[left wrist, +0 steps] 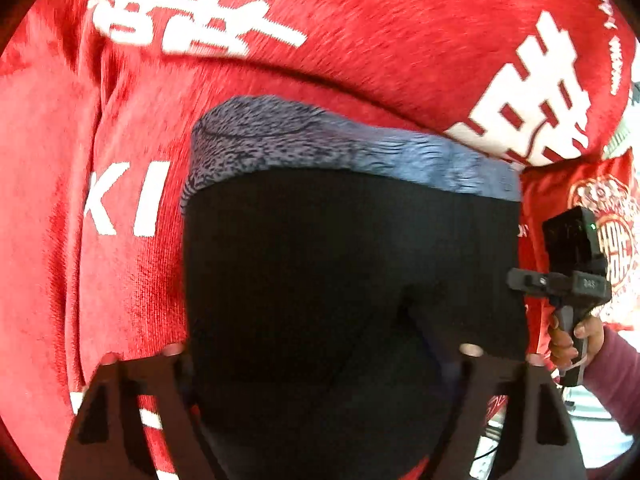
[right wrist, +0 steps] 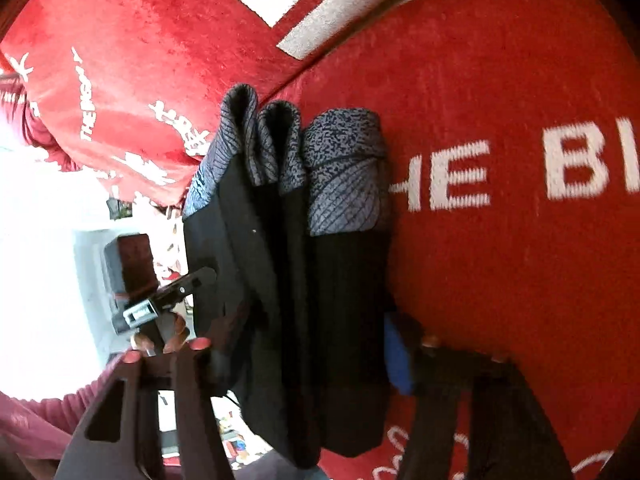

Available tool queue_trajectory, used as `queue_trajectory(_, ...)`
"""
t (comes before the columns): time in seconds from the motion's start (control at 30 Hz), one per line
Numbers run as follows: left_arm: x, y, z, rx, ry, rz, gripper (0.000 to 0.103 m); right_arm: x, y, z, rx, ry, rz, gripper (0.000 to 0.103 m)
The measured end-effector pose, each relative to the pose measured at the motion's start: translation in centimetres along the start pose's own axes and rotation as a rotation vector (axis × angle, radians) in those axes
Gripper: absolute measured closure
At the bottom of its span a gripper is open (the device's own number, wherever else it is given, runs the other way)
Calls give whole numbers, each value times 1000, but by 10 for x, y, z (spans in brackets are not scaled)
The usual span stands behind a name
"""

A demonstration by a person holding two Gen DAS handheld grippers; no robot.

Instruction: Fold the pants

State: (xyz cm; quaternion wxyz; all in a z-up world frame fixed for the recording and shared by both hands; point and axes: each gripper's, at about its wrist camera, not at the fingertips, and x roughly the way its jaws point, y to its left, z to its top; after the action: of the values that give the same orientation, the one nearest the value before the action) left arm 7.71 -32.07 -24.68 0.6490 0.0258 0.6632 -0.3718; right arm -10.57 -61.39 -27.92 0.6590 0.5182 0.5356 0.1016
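The pants (left wrist: 352,264) are black with a grey-blue speckled band (left wrist: 320,140) and hang in folds above the red blanket. In the left wrist view they fill the space between my left gripper's (left wrist: 324,352) fingers (left wrist: 120,400), which stand wide around the cloth. My right gripper (left wrist: 532,280) shows at the right edge of the pants, held by a hand. In the right wrist view the pants (right wrist: 304,280) hang bunched between my right gripper's (right wrist: 312,352) fingers (right wrist: 188,400). The left gripper (right wrist: 188,280) meets the cloth at its left side.
A red plush blanket (left wrist: 360,32) with white lettering covers the surface under and behind the pants; it also shows in the right wrist view (right wrist: 500,100). A red printed cushion (right wrist: 112,92) lies at the left. The person's maroon sleeve (left wrist: 616,376) is at the right.
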Motion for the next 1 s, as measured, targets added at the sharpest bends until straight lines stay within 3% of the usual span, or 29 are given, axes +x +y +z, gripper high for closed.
queue_trajectory(0.13,-17,-2,-2,-8,-9,-6,41,-8,13,-9,-8,-37,39,63)
queue_trajectory(0.53,-91,-6,-57,11,14,5,42,-22,54,-74,30,-25,144,64)
queue_trajectory(0.83,-78,39,-94,30,65,15,42,23,43,-118,91,-51,146,64)
queue_trajectory(0.93,-56,60,-103,33,72,82,17,44,31,-122,73,-41,77,61)
queue_trajectory(0.97,-53,66,-105,26,54,81,5,48,30,-123,60,-41,51,59)
queue_trajectory(1.0,-52,71,-106,23,41,73,0,49,26,-123,54,-54,45,57)
